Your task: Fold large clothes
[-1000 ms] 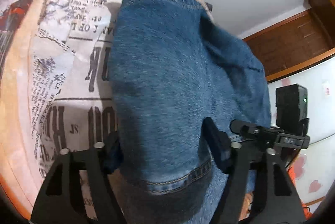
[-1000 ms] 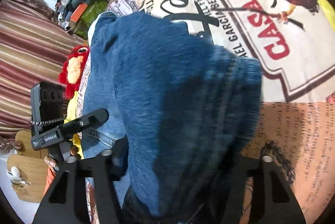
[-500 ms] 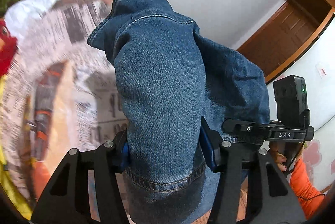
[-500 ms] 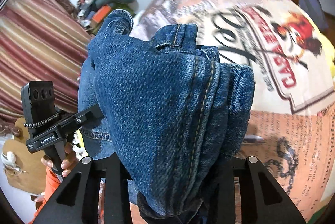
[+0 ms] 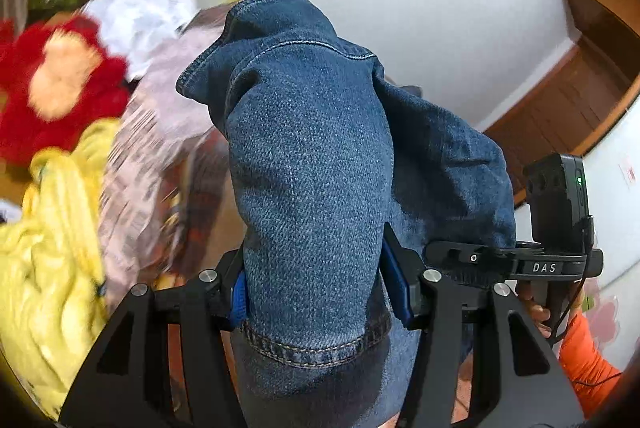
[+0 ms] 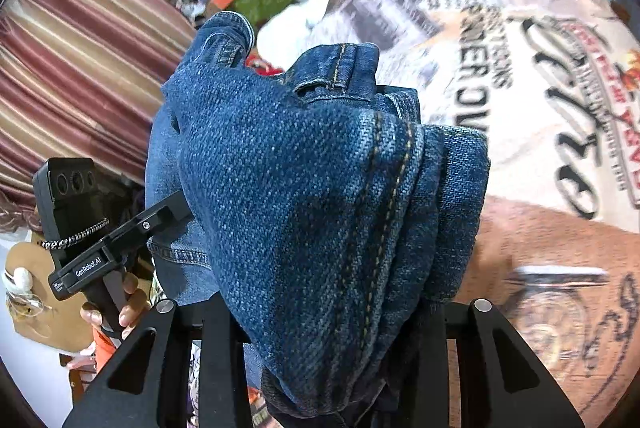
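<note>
**A:** What do the two wrist cameras show?

**B:** Blue denim fills most of both views. In the left view, the left gripper (image 5: pixel 316 282) is clamped on a bunched fold of the jeans (image 5: pixel 312 164). Its blue pads press the cloth from either side, and a stitched hem hangs just below them. The fabric rises in a thick hump in front of the camera.

**A:** And the other tool?

**B:** In the right view, the right gripper (image 6: pixel 320 312) grips several stacked layers of the jeans (image 6: pixel 320 196), with yellow-stitched seams running down the bundle. Its fingertips are hidden by the cloth, but the denim is wedged between the two black arms. Both grippers' jaws have closed a little further just now, with the denim between them.

**A:** Where are the jeans in the room?

**B:** They are held up between the two tools, above a bed covered by a printed bedspread (image 6: pixel 540 100) with newspaper-style lettering. Whether any part of them touches the bed cannot be seen.

**A:** Anything else nearby?

**B:** To the left in the left view are a red plush toy (image 5: pixel 56 84) and a yellow cloth (image 5: pixel 52 268), both blurred. A striped curtain (image 6: pixel 80 60) hangs at the left of the right view. Each camera also sees the other tool's handle, held by a hand (image 6: pixel 116 312) with an orange sleeve (image 5: pixel 584 352).
</note>
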Tool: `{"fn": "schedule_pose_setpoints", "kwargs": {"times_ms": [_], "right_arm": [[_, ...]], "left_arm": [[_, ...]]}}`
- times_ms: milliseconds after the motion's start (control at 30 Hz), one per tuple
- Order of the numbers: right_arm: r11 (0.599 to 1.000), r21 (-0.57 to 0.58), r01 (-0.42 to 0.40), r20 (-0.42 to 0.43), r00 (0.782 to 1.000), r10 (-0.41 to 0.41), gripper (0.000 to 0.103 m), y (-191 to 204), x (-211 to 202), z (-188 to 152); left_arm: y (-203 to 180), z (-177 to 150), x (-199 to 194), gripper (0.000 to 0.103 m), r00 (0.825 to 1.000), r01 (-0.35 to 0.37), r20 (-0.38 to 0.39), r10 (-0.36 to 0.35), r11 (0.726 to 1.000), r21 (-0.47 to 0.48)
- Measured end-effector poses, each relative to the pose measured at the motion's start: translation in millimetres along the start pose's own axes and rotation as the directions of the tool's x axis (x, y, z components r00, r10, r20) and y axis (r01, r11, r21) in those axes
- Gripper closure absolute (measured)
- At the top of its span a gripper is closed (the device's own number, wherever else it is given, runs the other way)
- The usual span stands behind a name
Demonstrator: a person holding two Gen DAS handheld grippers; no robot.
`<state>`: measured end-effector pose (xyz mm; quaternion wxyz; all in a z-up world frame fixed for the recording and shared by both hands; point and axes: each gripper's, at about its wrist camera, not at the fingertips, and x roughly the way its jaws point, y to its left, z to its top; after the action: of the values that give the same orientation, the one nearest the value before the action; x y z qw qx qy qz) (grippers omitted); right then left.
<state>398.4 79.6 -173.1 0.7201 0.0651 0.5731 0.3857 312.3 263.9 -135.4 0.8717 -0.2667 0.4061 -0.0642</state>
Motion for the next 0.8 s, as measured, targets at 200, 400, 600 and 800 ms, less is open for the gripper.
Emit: {"fn": "schedule_pose_setpoints", "kwargs": {"times_ms": [200, 400, 600, 800], "right_arm": [[0.999, 0.045, -0.009, -0.123, 0.992, 0.015, 0.069, -2.7, 68.3, 0.2], [1.0, 0.029, 0.012, -0.195, 0.981, -0.006, 0.068, -16.4, 127.9, -0.3], [0.997, -0.064, 0.045, -0.199, 0.978, -0.057, 0.06, -24.8, 145.6, 4.9], [0.978, -0.177, 0.107, -0.166, 0.977, -0.137, 0.058, -10.6, 119.5, -5.7]], "left_arm": [[58.6, -11.6, 16.1, 0.048, 0.997, -0.052, -0.063, 0.046, 0.995, -0.087], [100.9, -28.0, 46.6, 0.048, 0.985, -0.127, -0.136, 0.108, 0.982, -0.14], [109.1, -36.1, 57.6, 0.042, 0.982, -0.166, -0.111, 0.154, 0.981, -0.102], [101.0, -32.5, 57.7, 0.042, 0.965, -0.248, -0.092, 0.247, 0.969, -0.007]]}}
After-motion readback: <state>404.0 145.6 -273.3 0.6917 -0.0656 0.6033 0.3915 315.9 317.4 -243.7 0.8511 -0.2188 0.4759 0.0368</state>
